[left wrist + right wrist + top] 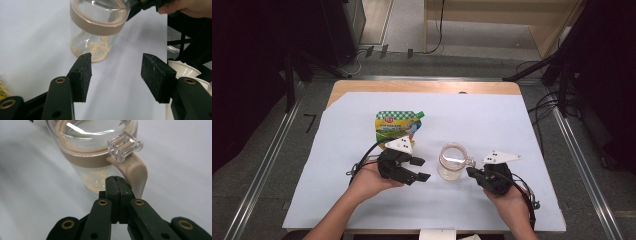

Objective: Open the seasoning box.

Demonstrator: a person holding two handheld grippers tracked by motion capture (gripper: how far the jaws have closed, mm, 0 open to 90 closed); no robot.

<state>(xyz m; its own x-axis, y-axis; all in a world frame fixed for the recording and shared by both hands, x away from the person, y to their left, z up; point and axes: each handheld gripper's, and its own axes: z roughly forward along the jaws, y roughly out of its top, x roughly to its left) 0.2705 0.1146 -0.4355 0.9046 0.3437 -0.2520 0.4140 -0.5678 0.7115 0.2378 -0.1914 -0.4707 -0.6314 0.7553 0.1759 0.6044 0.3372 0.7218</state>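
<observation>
— White sheet (362, 200) over wooden table; clear jar (453, 162) standing between both grippers, yellowish powder at bottom.
— Left gripper (420, 169)?
— Gaping, empty, aimed at jar.
— Right gripper (472, 172)?
— Pressed shut, empty, tips beside jar's beige handle (136, 173). Green pouch (398, 126) lying behind.

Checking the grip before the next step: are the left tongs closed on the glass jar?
No, the left tongs stand open with bare table between their pads, and the glass jar sits beyond them, untouched.
</observation>
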